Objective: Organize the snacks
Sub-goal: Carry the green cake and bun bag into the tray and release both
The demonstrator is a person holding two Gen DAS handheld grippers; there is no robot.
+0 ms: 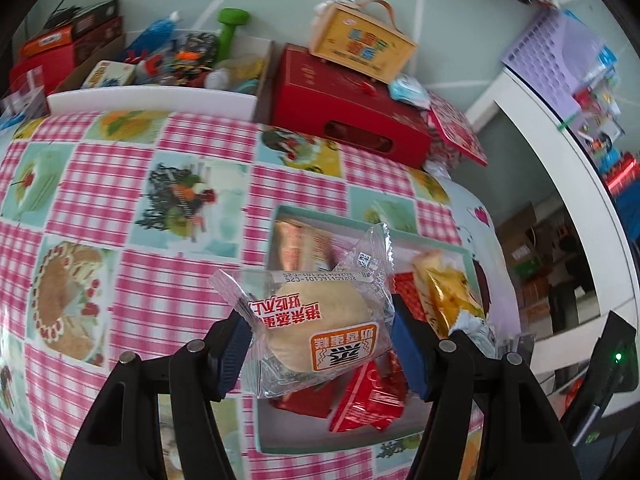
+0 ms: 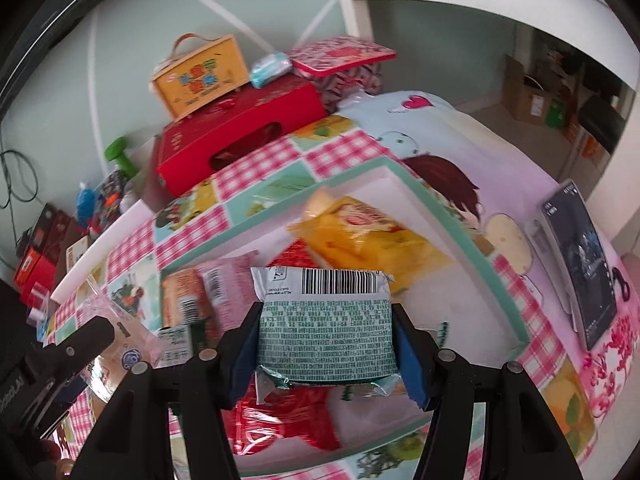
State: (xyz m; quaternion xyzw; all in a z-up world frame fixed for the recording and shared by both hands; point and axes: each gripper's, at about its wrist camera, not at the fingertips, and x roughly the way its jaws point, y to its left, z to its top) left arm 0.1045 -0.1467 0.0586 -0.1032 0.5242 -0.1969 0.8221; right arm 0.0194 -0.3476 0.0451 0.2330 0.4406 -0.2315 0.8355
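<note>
Left gripper (image 1: pixel 320 344) clamps one clear-wrapped round cake (image 1: pixel 320 332); right gripper (image 2: pixel 326 344) clamps one green-printed foil packet (image 2: pixel 326 332), whose barcode only the right view shows.

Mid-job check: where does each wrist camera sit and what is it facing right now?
Left wrist: on the left tool, looking steeply down at the checked tablecloth and green-rimmed tray; its fingers clamp a clear-wrapped cake.
Right wrist: on the right tool, looking down into the tray; its fingers clamp a green-printed packet.
Shared: tray, red box, yellow handled box.
</note>
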